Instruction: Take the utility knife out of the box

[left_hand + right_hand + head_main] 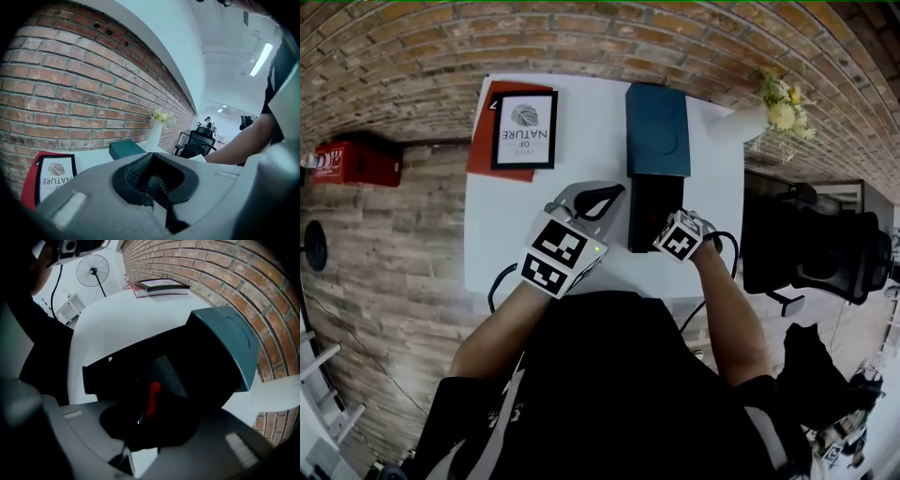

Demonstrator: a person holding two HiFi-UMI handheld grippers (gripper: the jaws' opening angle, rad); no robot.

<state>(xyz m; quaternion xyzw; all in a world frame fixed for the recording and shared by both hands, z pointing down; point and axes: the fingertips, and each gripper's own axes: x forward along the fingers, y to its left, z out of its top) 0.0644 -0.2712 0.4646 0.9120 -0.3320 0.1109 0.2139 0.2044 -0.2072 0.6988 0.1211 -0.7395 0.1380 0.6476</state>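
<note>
The box [654, 211] sits open on the white table [591, 122], its teal lid [657, 129] tipped back toward the brick wall. The right gripper [143, 420] reaches into the dark inside of the box, jaws nearly together. In the gloom they seem to pinch the red-handled utility knife [153, 397], which is low in the box. The left gripper [157, 180] hangs just beside the box, jaws together and empty.
</note>
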